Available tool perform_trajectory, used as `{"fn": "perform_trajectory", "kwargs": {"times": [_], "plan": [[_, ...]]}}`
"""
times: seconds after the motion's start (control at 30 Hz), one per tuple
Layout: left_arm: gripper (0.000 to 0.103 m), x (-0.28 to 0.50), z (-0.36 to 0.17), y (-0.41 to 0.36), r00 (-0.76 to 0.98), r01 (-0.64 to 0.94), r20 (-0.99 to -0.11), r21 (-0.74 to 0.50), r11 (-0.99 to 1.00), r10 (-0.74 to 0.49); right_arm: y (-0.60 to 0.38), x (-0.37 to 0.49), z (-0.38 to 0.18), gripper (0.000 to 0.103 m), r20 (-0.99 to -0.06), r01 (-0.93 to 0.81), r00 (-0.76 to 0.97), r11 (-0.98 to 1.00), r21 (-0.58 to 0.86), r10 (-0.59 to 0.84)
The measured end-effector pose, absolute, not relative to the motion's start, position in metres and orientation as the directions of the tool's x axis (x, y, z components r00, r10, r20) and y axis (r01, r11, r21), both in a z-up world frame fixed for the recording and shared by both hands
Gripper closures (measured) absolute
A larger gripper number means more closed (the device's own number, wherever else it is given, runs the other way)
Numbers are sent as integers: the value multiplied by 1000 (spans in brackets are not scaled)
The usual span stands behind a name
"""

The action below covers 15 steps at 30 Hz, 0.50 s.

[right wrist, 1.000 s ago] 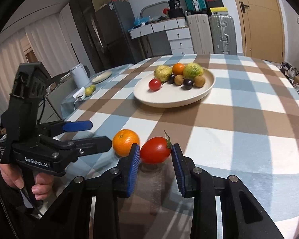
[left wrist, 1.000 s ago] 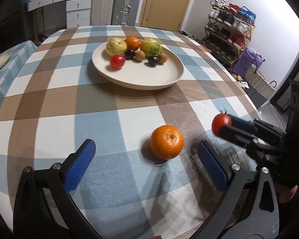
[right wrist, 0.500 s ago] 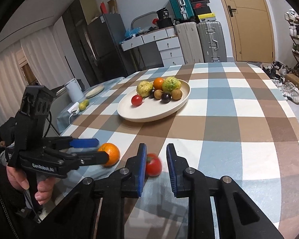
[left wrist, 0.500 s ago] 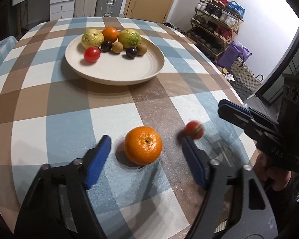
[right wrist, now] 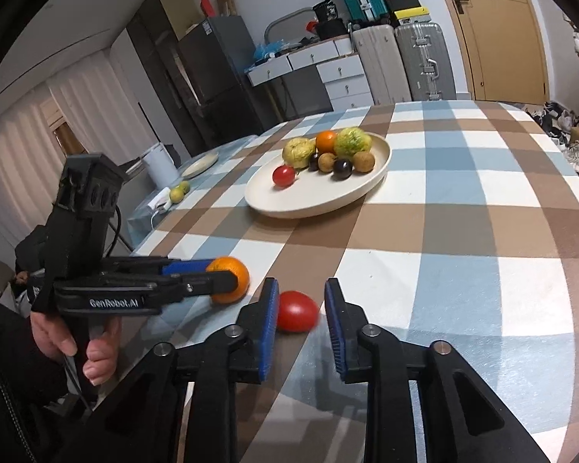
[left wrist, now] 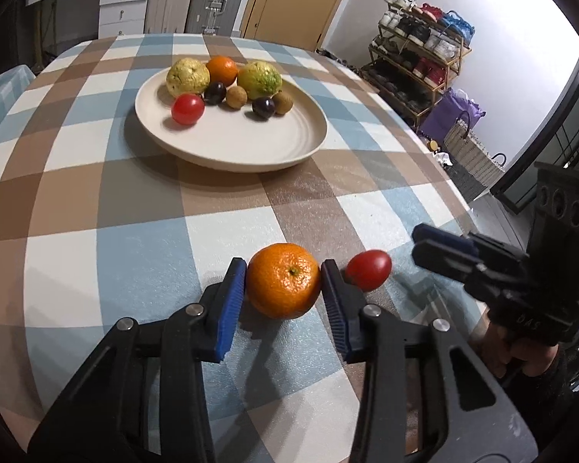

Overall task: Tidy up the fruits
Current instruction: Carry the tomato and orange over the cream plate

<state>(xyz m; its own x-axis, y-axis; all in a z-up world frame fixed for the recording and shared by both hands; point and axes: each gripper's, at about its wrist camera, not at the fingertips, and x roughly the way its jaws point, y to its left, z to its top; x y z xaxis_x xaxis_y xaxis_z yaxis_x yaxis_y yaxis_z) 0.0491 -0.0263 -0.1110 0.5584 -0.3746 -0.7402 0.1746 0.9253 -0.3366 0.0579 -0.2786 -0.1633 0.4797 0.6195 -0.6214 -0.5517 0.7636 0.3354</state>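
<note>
The orange sits on the desk, near the front edge. The left tongs are closed around it. One blue pad presses on its left side and the other pad presses on its right side. In the right wrist view the same orange shows at the tip of the left tongs, low on the checked cloth.

Just beside the orange, on its right, lies a small red tomato. It rests on the desk. The right tongs are partly open around it. The tomato lies between the two blue pads. It is right against the left pad, though a touch cannot be told for sure. There is a clear gap to the right pad. In the left wrist view the tips of the right tongs look close together and sit just to the right of the tomato.

Farther back on the desk is a big cream plate. On it are another red tomato, two bumpy yellow-green fruits, a second orange, two dark round fruits and two small brown ones. They bunch at the back of the plate.
</note>
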Motion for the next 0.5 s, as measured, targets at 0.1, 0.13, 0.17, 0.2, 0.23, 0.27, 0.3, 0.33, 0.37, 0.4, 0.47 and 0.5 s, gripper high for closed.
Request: {"fn": "perform_trajectory", "kwargs": {"times": [0.1, 0.13, 0.17, 0.2, 0.23, 0.27, 0.3, 0.33, 0.37, 0.4, 0.47, 0.5], "plan": [[66, 47, -105, -20, 572, 176, -728, -343, 923, -379, -274, 58, -165, 66, -633, -555, 468, 763, 333, 616], [66, 47, -103, -17, 578, 173, -722, -347, 922, -381, -273, 57, -165, 61, -633, -557, 467, 762, 331, 617], [66, 46, -102, -15, 580, 172, -719, -351, 920, -383, -271, 57, -165, 59, -633, -562, 465, 759, 329, 619], [66, 46, -101, -12, 583, 171, -714, -357, 918, -387, -269, 57, -165, 58, -636, -565, 462, 758, 326, 618], [66, 45, -100, -9, 586, 170, -710, -363, 916, -390, -266, 57, -166, 55, -647, -565, 458, 761, 317, 610], [66, 44, -99, -6, 590, 167, -706, -368, 915, -392, -263, 58, -167, 55, -657, -566, 451, 763, 313, 604], [66, 44, -99, -4, 593, 165, -702, -372, 913, -394, -260, 59, -169, 55, -667, -569, 440, 761, 311, 601], [66, 43, -98, -1, 595, 166, -699, -376, 912, -397, -256, 59, -171, 55, -678, -570, 436, 764, 301, 592], [66, 42, -98, 1, 598, 166, -697, -377, 911, -397, -253, 60, -172, 55, -687, -569, 437, 770, 288, 580], [66, 41, -97, 2, 601, 167, -694, -376, 911, -396, -250, 60, -173, 55, -697, -569, 435, 774, 279, 571], [66, 40, -97, 5, 602, 172, -690, -380, 909, -402, -245, 61, -175, 55, -708, -567, 431, 779, 269, 559], [66, 39, -97, 7, 602, 173, -687, -385, 906, -407, -243, 62, -176, 55, -714, -566, 430, 781, 264, 553]]}}
